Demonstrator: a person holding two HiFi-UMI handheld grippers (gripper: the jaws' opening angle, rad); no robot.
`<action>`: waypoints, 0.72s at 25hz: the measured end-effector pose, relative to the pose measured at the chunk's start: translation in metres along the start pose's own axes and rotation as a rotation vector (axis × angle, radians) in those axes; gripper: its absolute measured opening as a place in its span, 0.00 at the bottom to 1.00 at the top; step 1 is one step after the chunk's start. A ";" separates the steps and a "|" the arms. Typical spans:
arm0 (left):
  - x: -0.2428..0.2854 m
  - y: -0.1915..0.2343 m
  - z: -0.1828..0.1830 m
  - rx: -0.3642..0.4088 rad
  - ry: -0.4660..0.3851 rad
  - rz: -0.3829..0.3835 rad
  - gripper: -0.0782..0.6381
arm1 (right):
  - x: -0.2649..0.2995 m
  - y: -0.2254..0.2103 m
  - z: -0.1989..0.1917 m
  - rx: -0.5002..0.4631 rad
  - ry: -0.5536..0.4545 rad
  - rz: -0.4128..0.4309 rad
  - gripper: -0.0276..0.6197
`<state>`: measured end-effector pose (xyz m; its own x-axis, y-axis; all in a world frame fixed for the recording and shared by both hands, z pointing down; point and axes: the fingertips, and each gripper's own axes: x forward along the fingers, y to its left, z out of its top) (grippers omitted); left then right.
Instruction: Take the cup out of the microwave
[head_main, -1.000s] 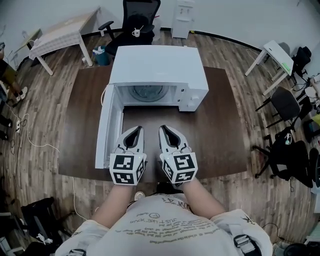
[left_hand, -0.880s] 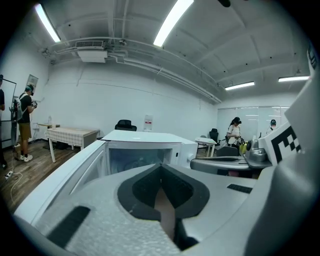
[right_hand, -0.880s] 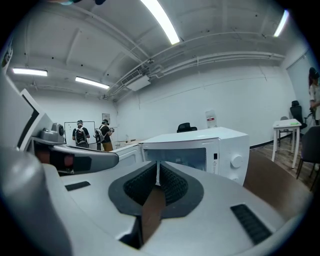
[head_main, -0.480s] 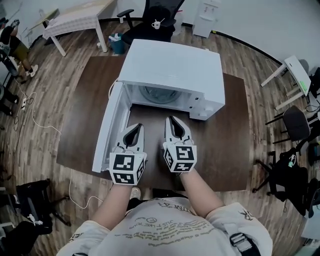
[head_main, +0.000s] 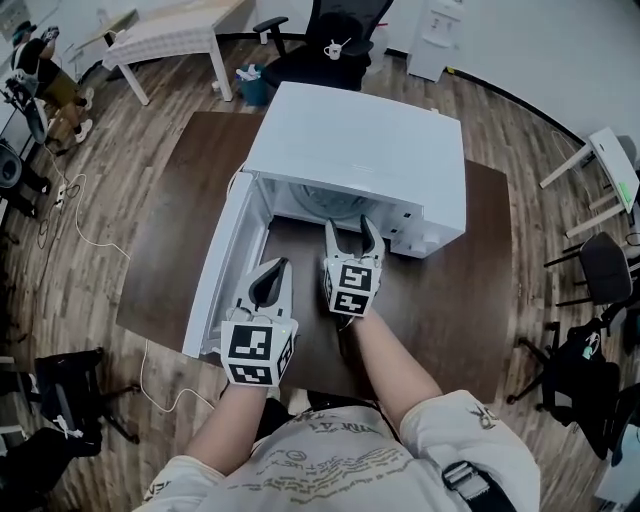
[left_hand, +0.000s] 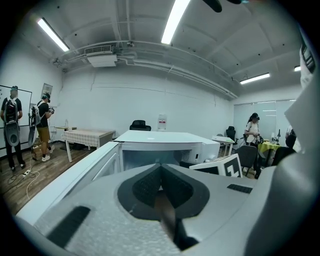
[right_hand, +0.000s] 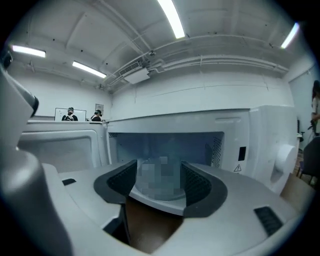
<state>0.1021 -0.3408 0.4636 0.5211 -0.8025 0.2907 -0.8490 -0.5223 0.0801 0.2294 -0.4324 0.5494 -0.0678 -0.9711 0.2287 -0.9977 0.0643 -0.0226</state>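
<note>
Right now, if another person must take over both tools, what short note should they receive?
Left tool: shut, empty, beside the open door.
Right tool: jaws opening, nothing between them, pointed at the mouth of the microwave.
The cup: I cannot make it out inside; that part of the right gripper view is blurred.
Done: door is open.
Left: reach in, find and grip the cup, bring it out.
</note>
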 end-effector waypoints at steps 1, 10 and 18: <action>0.000 0.002 -0.002 0.000 0.006 0.008 0.12 | 0.008 -0.001 -0.005 -0.013 0.009 -0.011 0.45; -0.002 0.012 -0.015 -0.002 0.036 0.064 0.12 | 0.070 -0.005 -0.036 -0.065 0.057 -0.033 0.50; -0.007 0.025 -0.029 -0.004 0.064 0.118 0.12 | 0.098 -0.013 -0.049 -0.027 0.083 -0.065 0.55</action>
<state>0.0741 -0.3397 0.4911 0.4107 -0.8383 0.3585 -0.9046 -0.4237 0.0457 0.2358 -0.5174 0.6194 -0.0017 -0.9512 0.3087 -0.9997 0.0085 0.0208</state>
